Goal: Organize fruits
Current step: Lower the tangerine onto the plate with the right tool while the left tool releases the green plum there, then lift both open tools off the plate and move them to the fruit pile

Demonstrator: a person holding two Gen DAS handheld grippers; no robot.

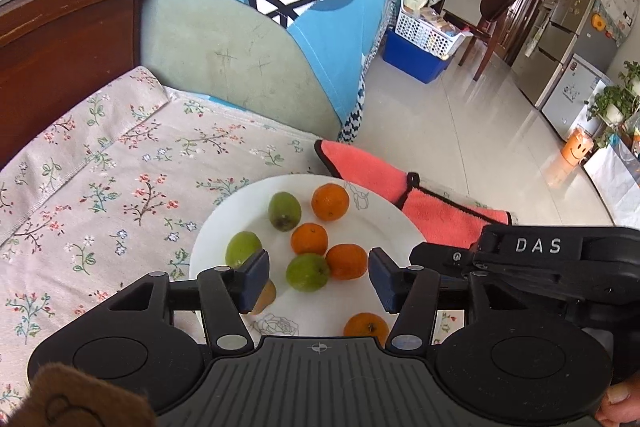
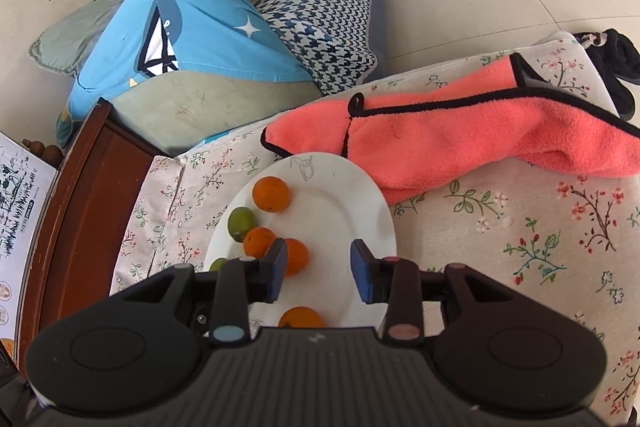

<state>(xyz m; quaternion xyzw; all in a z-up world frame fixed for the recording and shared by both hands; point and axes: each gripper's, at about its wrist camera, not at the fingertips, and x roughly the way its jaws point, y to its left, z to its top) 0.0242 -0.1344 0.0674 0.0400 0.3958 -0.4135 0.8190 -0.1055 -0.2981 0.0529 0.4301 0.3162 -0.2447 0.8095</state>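
A: Left wrist view showed what?
B: The left gripper (image 1: pixel 318 277), fingers apart and empty, hovered over a white plate (image 1: pixel 384 223) of oranges (image 1: pixel 330 201) and green fruits (image 1: pixel 284 211), likely choosing one.
A: And the right gripper (image 2: pixel 318 275)?
B: Also spread, empty, above the plate's near edge.

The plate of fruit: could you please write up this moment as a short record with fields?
surface: floral tablecloth
plate: white, holds all the visible fruit
oranges: four, one nearest the camera
green fruits: three, one central
partly hidden fruit: one behind a left finger
towel: pink, beside the plate
left gripper: open above the plate, empty
right gripper: open, empty
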